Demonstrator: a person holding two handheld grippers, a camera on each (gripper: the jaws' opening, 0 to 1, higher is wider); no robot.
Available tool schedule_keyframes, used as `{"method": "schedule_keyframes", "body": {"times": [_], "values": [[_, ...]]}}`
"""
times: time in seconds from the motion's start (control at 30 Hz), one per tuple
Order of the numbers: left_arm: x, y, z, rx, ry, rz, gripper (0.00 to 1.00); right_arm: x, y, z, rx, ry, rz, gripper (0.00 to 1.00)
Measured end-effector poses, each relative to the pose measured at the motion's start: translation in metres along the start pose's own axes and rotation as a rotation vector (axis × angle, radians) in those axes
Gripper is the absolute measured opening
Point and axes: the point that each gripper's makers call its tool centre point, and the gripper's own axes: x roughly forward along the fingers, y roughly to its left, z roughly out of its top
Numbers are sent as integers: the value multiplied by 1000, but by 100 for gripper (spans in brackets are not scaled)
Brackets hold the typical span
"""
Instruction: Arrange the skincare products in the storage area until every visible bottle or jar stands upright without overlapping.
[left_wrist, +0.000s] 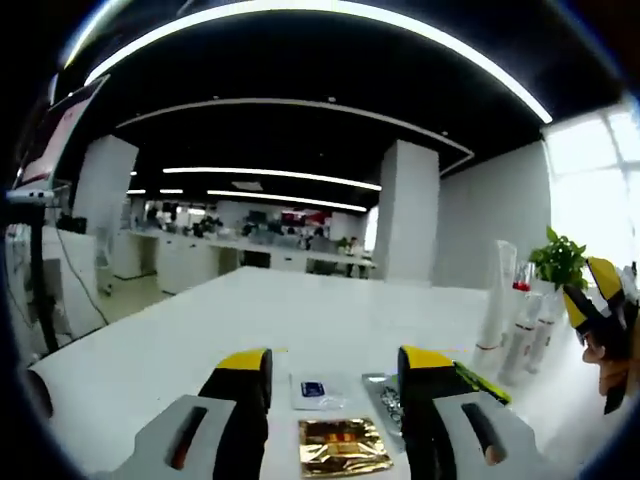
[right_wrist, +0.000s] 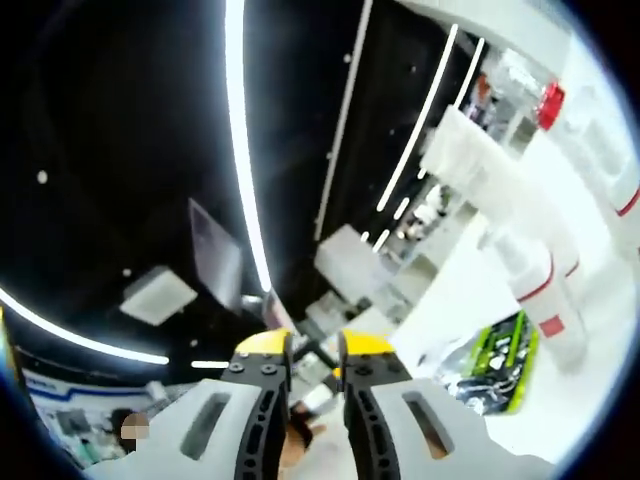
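Left gripper view was where we saw the white table (left_wrist: 180, 340) best, so we placed everything against it. Our left gripper (left_wrist: 338, 385) hung low over the table's near edge, its yellow-tipped jaws spread wide and holding nothing. On the table between those jaws lay a gold foil sachet (left_wrist: 343, 446), with a clear sachet with a blue label (left_wrist: 317, 390) just beyond it. A silvery patterned sachet (left_wrist: 383, 398) lay beside the right jaw, and a green-edged packet (left_wrist: 487, 385) showed just past that jaw. Further along the table's right side stood a tall white tube (left_wrist: 496, 300) upright, and near it two white bottles (left_wrist: 532, 335), one with a red cap; we could not tell whether they touched. A small green plant (left_wrist: 560, 258) stood behind them. At the table's right edge our right gripper (left_wrist: 600, 305) came into view, raised above the surface.

Right gripper view was rolled hard, so the table ran up its right side. Our right gripper (right_wrist: 314, 350) had its jaws close together with a narrow gap, and we could see nothing between them. Against the table we saw the white tube (right_wrist: 480, 165), the red-capped bottle (right_wrist: 575, 120), a white bottle with a red band (right_wrist: 545, 300) and the green packet (right_wrist: 505, 360)
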Motion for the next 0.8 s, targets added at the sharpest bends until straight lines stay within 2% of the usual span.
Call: {"method": "schedule_keyframes", "body": {"times": [0.03, 0.1, 0.23, 0.3, 0.37, 0.4, 0.53, 0.63, 0.7, 0.8], "values": [[1, 1, -1, -16, 3, 2, 75, 0, 0, -1, -7, -1, -1, 29], [2, 1, -1, -27, -5, 14, 79, 2, -1, 1, -35, -13, -11, 38], [-1, 2, 8, 0, -54, 36, 82, 6, 3, 3, -116, -47, -19, 68], [-3, 5, 19, 28, -112, 58, 90, 10, 12, 0, -163, -62, -1, 84], [-7, 8, 33, 56, -190, 90, 100, 13, 24, -2, -202, -77, 38, 95], [-11, 9, 38, 72, -216, 102, 99, 14, 32, -4, -218, -80, 66, 100], [-25, 15, 62, 118, -331, 161, 100, 14, 64, -15, -269, -76, 195, 100], [-35, 15, 74, 109, -386, 173, 100, 11, 84, -9, -279, -118, 255, 100], [-37, 17, 83, 83, -440, 177, 100, 8, 90, 1, -381, -142, 241, 100], [-32, 19, 87, 70, -435, 167, 100, 1, 93, 15, -530, -165, 188, 100]]}}
